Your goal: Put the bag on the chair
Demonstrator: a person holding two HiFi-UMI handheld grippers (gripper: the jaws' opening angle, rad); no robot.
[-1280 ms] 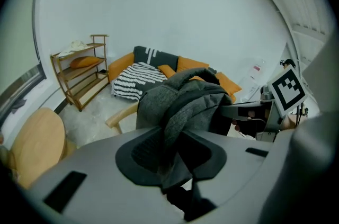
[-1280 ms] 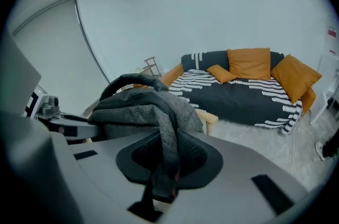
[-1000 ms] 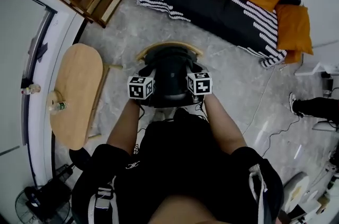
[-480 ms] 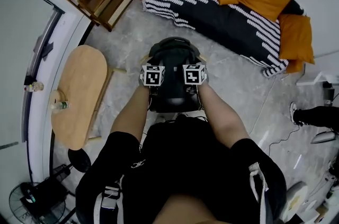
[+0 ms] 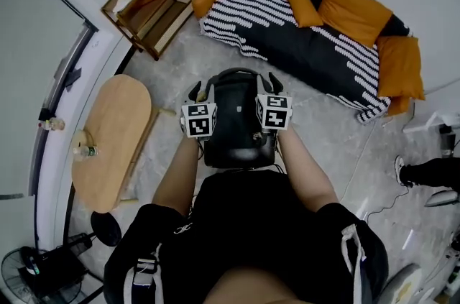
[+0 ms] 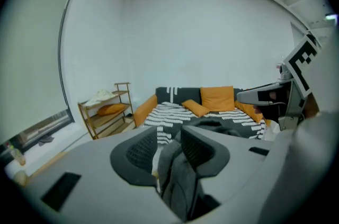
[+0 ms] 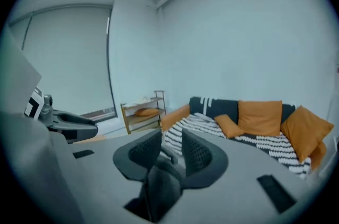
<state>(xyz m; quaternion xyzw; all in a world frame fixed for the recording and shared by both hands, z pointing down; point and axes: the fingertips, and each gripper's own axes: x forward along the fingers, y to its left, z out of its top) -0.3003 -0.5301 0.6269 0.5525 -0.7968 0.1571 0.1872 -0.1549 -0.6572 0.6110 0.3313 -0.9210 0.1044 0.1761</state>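
Observation:
A black bag point(image 5: 237, 116) stands upright just in front of me; whatever it rests on is hidden beneath it. My left gripper point(image 5: 192, 89) is at its left side and my right gripper point(image 5: 274, 83) at its right side. Both sets of jaws are opening. In the left gripper view a grey fabric strap point(image 6: 177, 180) hangs between the left gripper's point(image 6: 169, 138) pads with a gap beside it. In the right gripper view another grey strap point(image 7: 159, 186) lies low between the right gripper's point(image 7: 172, 141) spread pads.
A black sofa point(image 5: 316, 37) with a striped throw and orange cushions lines the far wall. A wooden shelf rack point(image 5: 147, 1) stands at the back left. An oval wooden table point(image 5: 108, 137) with a bottle point(image 5: 85, 150) is to my left. A fan point(image 5: 29, 270) sits near my left foot.
Both grippers drew together over the bag, then spread apart and came back towards me. The curved wooden rim seen round the bag a second ago is no longer visible.

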